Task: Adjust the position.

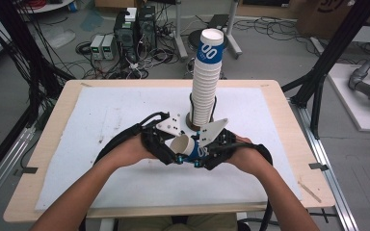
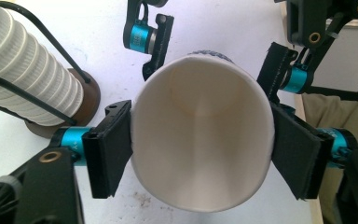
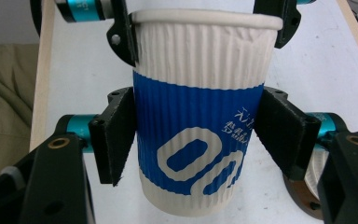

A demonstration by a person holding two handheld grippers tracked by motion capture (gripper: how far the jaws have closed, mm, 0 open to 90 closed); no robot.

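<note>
A ribbed paper cup (image 1: pixel 185 144), white with a blue band, is held between both grippers over the white mat, lying on its side with its open mouth toward the left. My left gripper (image 2: pixel 200 149) has its pads against the cup's rim (image 2: pixel 200 116) on both sides. From the opposite side my right gripper (image 3: pixel 196 135) presses its pads on the cup's blue band (image 3: pixel 200 84). In the high view the left gripper (image 1: pixel 176 147) and right gripper (image 1: pixel 201 153) meet at the cup, in front of the stack.
A tall stack of matching cups (image 1: pixel 207 77) stands in a wire holder on a round brown base (image 2: pixel 86 100) just behind the grippers. The white mat (image 1: pixel 101 110) covers the wooden table (image 1: pixel 58 115). Cables and equipment lie on the floor beyond.
</note>
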